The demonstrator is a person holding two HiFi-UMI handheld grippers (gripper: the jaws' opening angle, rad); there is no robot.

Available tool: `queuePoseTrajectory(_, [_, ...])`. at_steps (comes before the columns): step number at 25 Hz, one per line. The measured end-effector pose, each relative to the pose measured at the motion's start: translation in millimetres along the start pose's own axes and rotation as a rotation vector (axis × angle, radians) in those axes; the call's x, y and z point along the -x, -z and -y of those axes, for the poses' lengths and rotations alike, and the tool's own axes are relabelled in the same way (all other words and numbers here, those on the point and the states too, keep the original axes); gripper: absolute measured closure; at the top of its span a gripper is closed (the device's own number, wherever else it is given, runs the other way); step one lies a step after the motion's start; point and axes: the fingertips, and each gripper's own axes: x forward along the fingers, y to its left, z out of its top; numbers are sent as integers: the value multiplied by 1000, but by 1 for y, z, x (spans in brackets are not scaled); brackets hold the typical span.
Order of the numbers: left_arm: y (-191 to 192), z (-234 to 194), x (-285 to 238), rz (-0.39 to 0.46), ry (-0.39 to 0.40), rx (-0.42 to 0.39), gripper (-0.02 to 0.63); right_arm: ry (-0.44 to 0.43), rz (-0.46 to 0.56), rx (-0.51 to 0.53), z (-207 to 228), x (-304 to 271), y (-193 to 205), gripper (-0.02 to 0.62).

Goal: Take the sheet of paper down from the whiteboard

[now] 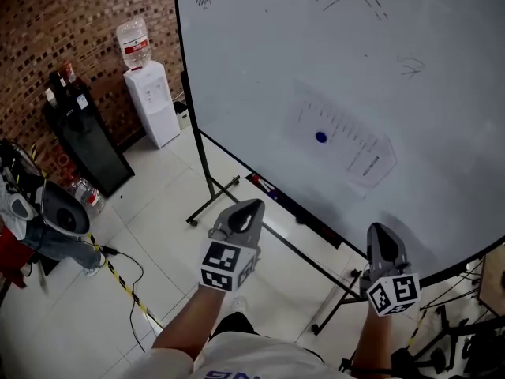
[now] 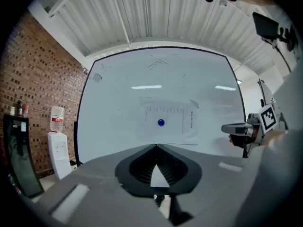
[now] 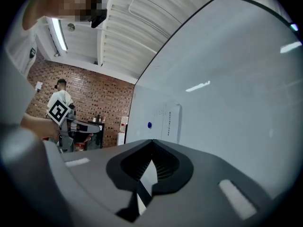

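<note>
A white sheet of paper (image 1: 341,135) is pinned flat on the whiteboard (image 1: 260,61) by a round blue magnet (image 1: 320,137). The same sheet (image 2: 168,120) and magnet (image 2: 161,122) show ahead in the left gripper view, and the sheet (image 3: 169,120) sits to the left in the right gripper view. My left gripper (image 1: 254,204) is shut and empty, below and left of the sheet, short of the board. My right gripper (image 1: 377,227) is shut too, empty, below the sheet's right corner. Both point level at the board.
The whiteboard stands on a wheeled black frame (image 1: 211,194) with a marker tray (image 1: 293,205). A water dispenser (image 1: 150,93) and a black cabinet (image 1: 87,136) stand against the brick wall at left. A cable and striped tape (image 1: 118,275) cross the floor tiles. A person (image 3: 60,98) stands far back.
</note>
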Motion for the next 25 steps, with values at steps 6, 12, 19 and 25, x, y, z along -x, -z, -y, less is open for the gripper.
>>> queuePoseTrajectory(6, [-16,-60,-47,1,113,-38,601,116,-3,5,-14,-53,-14,589])
queuePoseTrajectory(12, [-25,-55,-81,14,238,-49,600,212,-9,47,-9,-60,-30,589])
queuePoseTrajectory(19, [-34,-29,-114,22,303,-71,600,274,11,104,19,-55,-49,589])
queuePoseTrajectory(25, [-53,-10,-140,34,290,-121,600,238,64,80,43,-58,-67,589])
